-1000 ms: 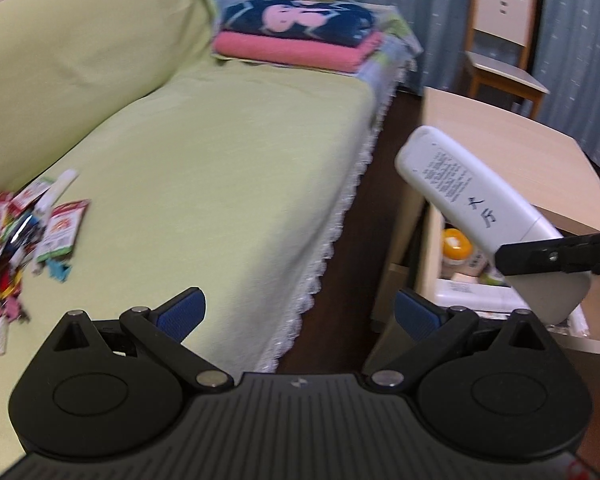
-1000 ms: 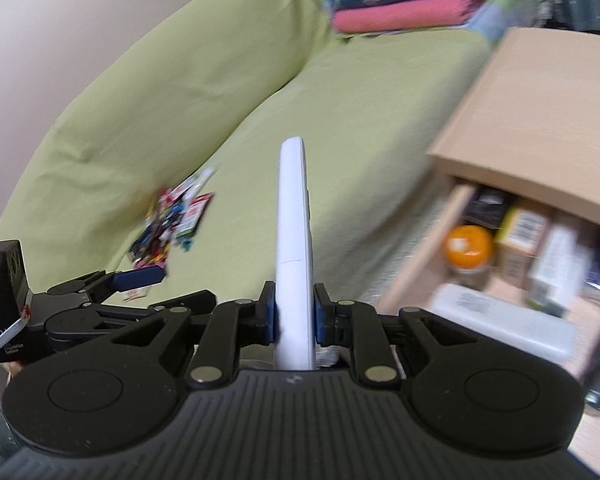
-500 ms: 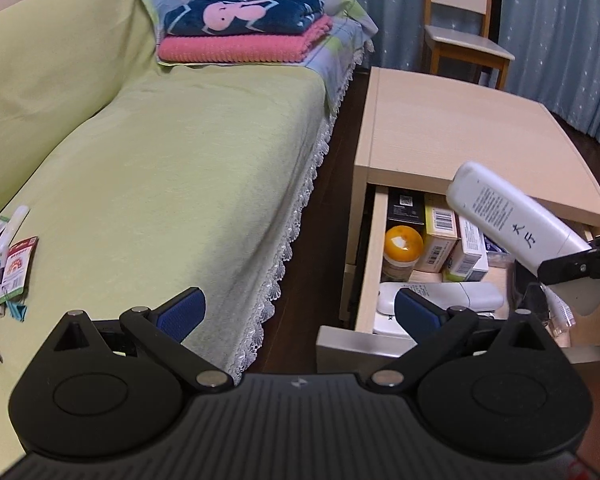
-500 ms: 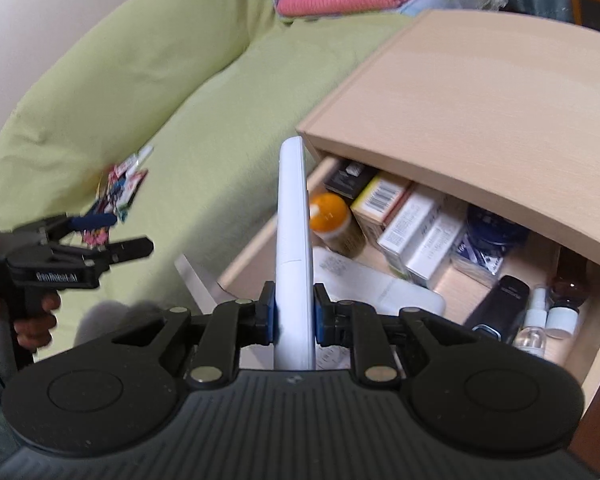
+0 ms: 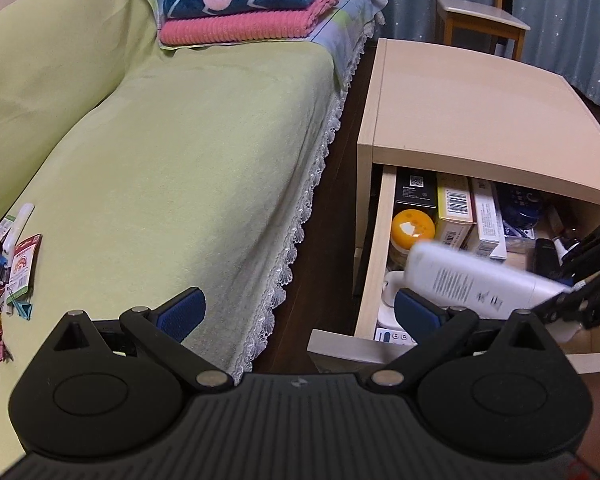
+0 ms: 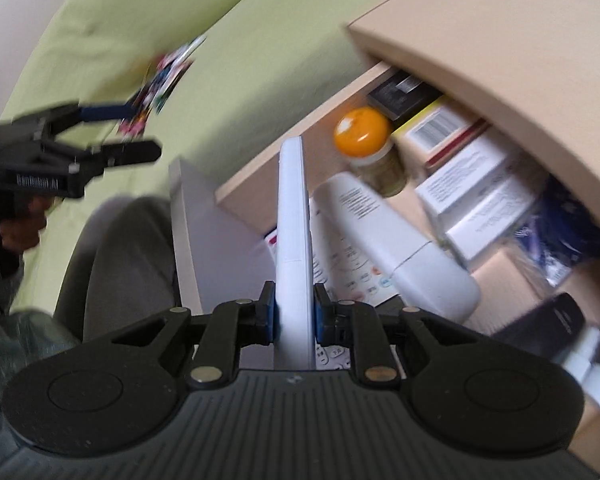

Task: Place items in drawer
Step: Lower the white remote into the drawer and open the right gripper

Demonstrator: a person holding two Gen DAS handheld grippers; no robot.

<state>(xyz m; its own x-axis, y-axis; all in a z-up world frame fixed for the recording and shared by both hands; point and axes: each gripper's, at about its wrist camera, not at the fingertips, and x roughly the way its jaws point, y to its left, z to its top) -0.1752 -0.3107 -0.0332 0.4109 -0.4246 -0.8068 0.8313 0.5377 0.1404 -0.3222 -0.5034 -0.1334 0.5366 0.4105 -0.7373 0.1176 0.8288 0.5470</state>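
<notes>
1 blurred remote [image 5: 470, 282], drawer [image 5: 370, 276] contents partly hidden

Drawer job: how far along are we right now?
Done: the pale wooden drawer is open, with another white remote lying inside. In hand: the right gripper, jaws shut, holds a slim white remote control low over the drawer, not released. The left gripper is open and holds nothing. Left: the small colourful packets and clips on the green sofa cover.
</notes>
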